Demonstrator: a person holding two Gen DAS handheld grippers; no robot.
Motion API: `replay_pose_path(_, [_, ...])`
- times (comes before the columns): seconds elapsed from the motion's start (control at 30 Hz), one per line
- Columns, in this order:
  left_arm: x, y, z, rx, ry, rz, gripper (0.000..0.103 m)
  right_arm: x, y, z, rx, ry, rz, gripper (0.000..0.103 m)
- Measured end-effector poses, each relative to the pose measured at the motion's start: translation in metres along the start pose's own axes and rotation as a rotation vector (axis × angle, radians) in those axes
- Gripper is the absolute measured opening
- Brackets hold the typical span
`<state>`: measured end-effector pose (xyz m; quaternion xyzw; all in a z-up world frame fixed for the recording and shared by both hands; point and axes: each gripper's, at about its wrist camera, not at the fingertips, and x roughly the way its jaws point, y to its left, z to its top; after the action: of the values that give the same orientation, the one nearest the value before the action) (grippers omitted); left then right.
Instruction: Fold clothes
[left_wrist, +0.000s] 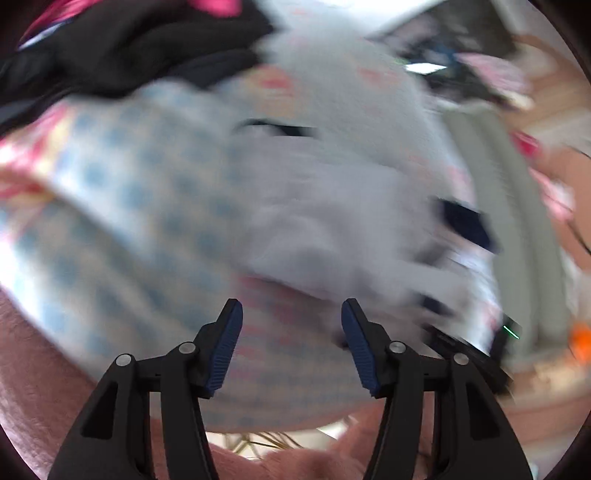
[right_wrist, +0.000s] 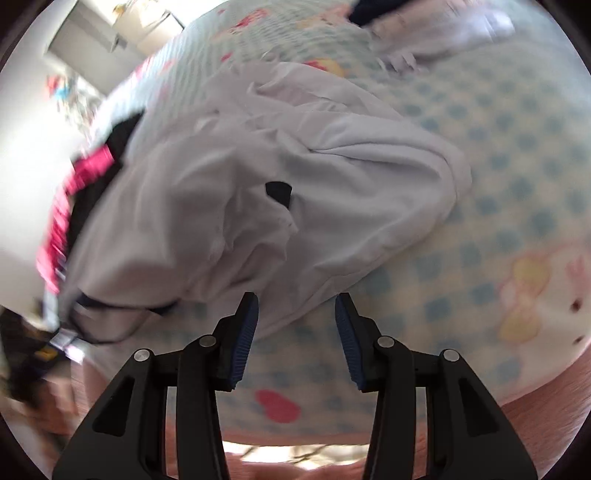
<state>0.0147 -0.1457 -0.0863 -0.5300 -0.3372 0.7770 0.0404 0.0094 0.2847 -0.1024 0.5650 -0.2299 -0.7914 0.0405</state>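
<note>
No readable text, labels, brands or numbers, both views motion-blurred

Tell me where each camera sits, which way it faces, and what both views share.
Left wrist: rides the left gripper, looking forward along its open fingers at the blurred white garment on the checked sheet.
Right wrist: rides the right gripper, fingers open, facing the crumpled white garment.
Shared: white garment, checked sheet, black and pink clothes.
</note>
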Motion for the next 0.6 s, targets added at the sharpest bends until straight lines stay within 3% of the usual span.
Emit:
replay_pose_path(0.03, [0.007,0.003,0.003,-0.022,0.001,0.026,0.058,0.000,-0.003,0.001,0.014,0.006,0.013,0.047])
replay_pose_path(0.17, [0.025,-0.008,0.011,-0.055,0.033,-0.100,0.058,-0.005,0.001,-0.002,-0.006,-0.005,0.013,0.047])
replay_pose_path(0.27, [0.035,-0.017,0.014,-0.059,0.036,-0.151,0.058,-0.006,0.012,-0.004,-0.053,-0.008,-0.013,0.049])
replay_pose_path(0.47, [0.036,-0.014,0.011,-0.172,0.053,-0.412,0.058,-0.006,0.030,0.004,-0.075,-0.027,0.052,0.055])
replay_pose_path(0.6, [0.026,-0.010,0.010,-0.179,0.018,-0.432,0.064,-0.019,0.028,0.013,-0.035,-0.096,0.098,0.059])
